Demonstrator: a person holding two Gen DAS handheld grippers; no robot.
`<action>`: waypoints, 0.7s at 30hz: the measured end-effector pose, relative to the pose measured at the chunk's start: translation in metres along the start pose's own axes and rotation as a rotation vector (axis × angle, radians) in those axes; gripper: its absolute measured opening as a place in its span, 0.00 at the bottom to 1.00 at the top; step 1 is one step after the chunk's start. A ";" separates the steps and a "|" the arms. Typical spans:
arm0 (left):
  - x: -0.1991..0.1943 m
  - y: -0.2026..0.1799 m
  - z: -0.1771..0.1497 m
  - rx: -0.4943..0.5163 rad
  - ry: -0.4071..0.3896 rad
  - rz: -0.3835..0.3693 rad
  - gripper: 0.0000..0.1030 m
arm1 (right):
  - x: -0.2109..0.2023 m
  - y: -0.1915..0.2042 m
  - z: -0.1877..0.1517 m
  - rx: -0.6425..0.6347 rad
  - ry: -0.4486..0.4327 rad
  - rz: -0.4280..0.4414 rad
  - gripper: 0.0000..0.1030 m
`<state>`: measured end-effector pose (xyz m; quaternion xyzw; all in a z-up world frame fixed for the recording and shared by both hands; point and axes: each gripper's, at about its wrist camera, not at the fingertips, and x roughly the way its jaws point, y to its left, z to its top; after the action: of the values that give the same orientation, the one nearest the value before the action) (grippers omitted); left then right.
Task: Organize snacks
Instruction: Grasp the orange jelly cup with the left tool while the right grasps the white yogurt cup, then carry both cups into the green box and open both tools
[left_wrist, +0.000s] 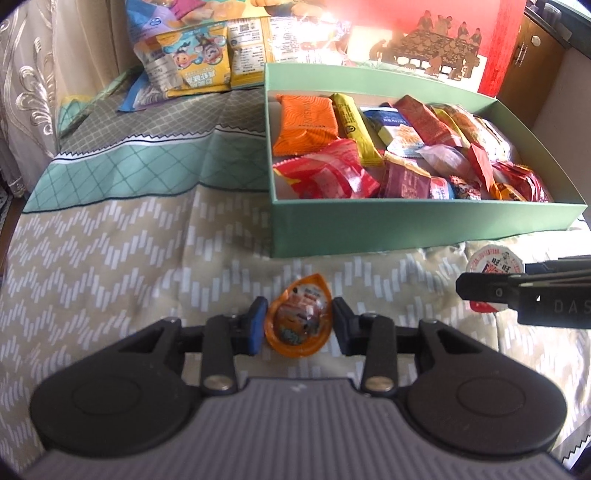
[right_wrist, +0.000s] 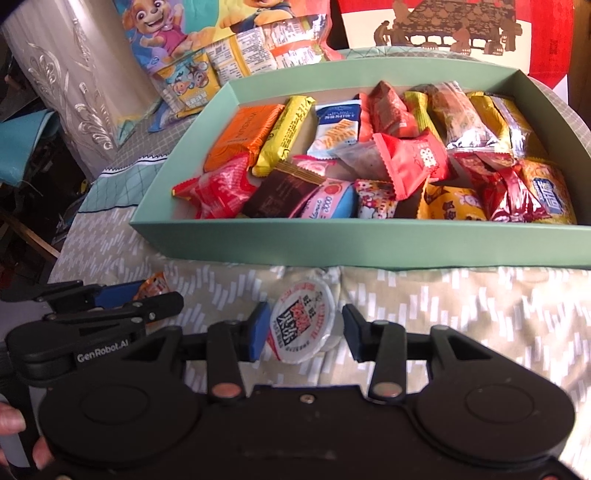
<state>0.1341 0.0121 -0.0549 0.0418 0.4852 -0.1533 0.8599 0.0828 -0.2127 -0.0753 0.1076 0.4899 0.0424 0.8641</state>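
Left gripper (left_wrist: 297, 325) jaws clamp orange jelly cup (left_wrist: 298, 320); right gripper (right_wrist: 303, 328) jaws bracket white pudding cup (right_wrist: 303, 323).

a small orange teardrop-shaped jelly cup with a printed foil lid (left_wrist: 297, 320) lies on the patterned bedspread just in front of an open pale green cardboard box (left_wrist: 406, 225). a round white-lidded pudding cup with red and black print (right_wrist: 303, 326) lies tilted nearby, also before the box. the box is filled with mixed wrapped snacks, among them an orange packet (left_wrist: 306, 124) and a yellow bar (left_wrist: 355, 128).
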 end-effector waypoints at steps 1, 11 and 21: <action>-0.002 0.001 -0.001 -0.004 0.002 -0.001 0.36 | -0.002 -0.001 0.000 0.002 -0.001 0.004 0.41; -0.047 -0.007 0.018 0.003 -0.069 -0.042 0.36 | -0.045 -0.013 0.012 0.025 -0.074 0.046 0.41; -0.033 -0.038 0.095 0.022 -0.121 -0.073 0.36 | -0.051 -0.023 0.081 0.060 -0.141 0.067 0.41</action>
<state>0.1845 -0.0372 0.0263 0.0241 0.4319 -0.1923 0.8808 0.1253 -0.2558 0.0029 0.1525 0.4248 0.0488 0.8910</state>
